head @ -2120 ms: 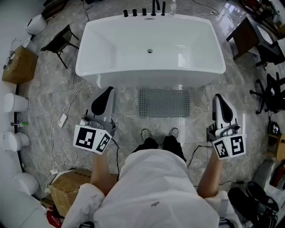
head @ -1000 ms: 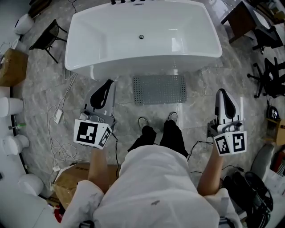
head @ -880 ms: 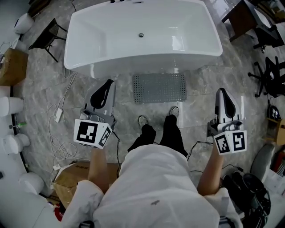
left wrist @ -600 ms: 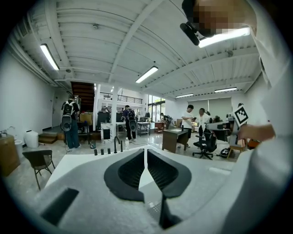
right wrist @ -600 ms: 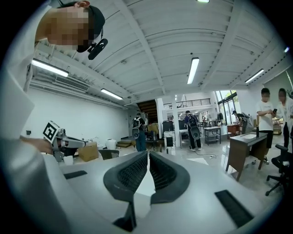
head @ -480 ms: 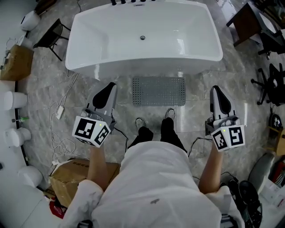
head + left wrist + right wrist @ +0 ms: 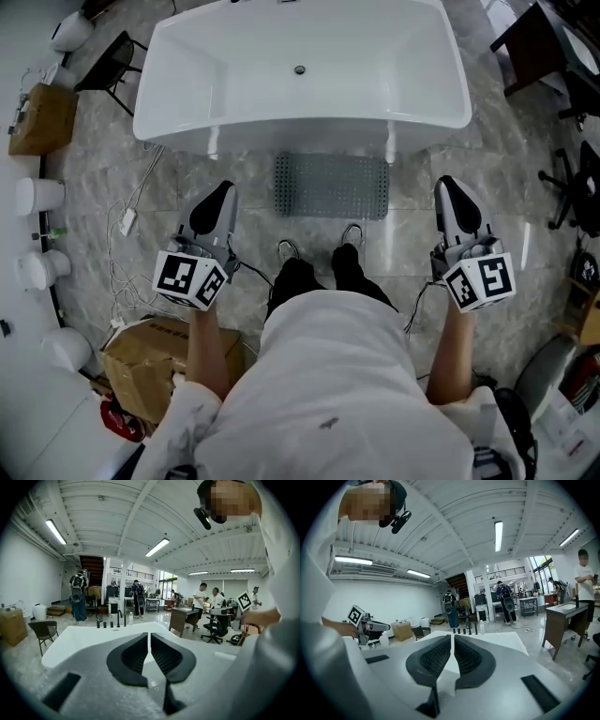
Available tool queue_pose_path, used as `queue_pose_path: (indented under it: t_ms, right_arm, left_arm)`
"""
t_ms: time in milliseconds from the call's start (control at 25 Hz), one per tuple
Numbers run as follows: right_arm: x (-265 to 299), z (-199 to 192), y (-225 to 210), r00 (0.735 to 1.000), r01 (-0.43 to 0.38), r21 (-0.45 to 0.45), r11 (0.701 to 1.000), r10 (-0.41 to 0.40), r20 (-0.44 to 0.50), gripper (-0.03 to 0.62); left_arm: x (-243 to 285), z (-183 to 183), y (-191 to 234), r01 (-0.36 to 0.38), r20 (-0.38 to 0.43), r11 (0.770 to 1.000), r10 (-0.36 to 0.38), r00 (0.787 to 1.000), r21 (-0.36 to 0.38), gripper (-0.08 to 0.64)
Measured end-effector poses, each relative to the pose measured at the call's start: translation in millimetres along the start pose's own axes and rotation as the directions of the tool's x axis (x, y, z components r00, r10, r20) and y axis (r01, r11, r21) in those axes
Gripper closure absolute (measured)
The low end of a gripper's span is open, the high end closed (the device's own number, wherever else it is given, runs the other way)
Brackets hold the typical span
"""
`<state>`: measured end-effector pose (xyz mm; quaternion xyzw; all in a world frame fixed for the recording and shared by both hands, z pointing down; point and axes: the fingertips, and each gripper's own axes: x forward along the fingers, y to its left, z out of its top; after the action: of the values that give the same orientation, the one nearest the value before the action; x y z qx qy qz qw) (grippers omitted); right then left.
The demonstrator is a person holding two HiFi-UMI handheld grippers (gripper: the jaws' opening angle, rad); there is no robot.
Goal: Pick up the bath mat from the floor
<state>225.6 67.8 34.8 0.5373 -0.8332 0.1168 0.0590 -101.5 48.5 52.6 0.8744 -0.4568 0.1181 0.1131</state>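
Fingers (image 7: 129, 660) of left gripper (image 7: 223, 192): pressed together, hairline seam btwn pads, nothing held. Fingers (image 7: 433, 660) of right gripper (image 7: 447, 183): likewise closed tip to tip, empty.

Item: bath mat (image 7: 331, 186). Grey, studded, rectangular.
Pos.: flat on floor (image 7: 234, 169), far long edge just beside base of bathtub (image 7: 300, 122), near long edge close to person's shoes (image 7: 281, 249). Not touched by either gripper. Not in either gripper view; both look level over the tub into the room.

Gripper pos. (head view): held high, one each side of person's body. Left is off the mat's left end, right off its right end. Both well apart from the mat and pointing fwd toward the tub.

Step in hand (est.): approach / pre-grasp. Person is squared up to the mat and no pick has begun, so task reads as barely started.

Next move req. (est.):
- lower body and both grippers to floor level;
- part the pads before contact, since closed tips can't take an edge;
- aim at a short end or corner and work one pad under the edge;
- close, then peel upward rather than pull straight.

Note: mat looks thin and limp. Prob. sags once lifted, so a hold at both ends seems wise.
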Motion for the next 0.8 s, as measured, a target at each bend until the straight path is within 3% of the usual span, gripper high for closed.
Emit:
queue_pose_path:
  t_ms: [240, 440, 680, 800]
  right_arm:
    - [11.1, -23.7, -18.2, 0.995, -0.078, 0.017, 0.997, 0.079, -0.056, 0.583]
    - [25.9, -65.1, -23.5, 0.987, -0.085, 0.047, 0.995, 0.09, -0.135, 0.583]
    - [46.9, -120.0, -20.0, 0.973, -0.063, 0.063, 0.996, 0.075, -0.22, 0.583]
    - [55.4, -151.8, -17.5, 0.964, -0.033, 0.059, 0.998, 0.047, -0.26, 0.583]
  left_arm:
    - [12.6, -14.4, -14.8, -0.052, -0.049, 0.999, 0.052, 0.997, 0.003, 0.546]
    - [12.4, -37.6, -9.8, -0.08, -0.1, 0.997, 0.079, 0.992, -0.009, 0.547]
    - [24.6, -78.7, 10.3, -0.056, -0.154, 0.997, 0.047, 0.987, -0.057, 0.547]
    - [37.9, -107.5, 21.9, -0.017, -0.192, 0.999, 0.009, 0.981, -0.037, 0.548]
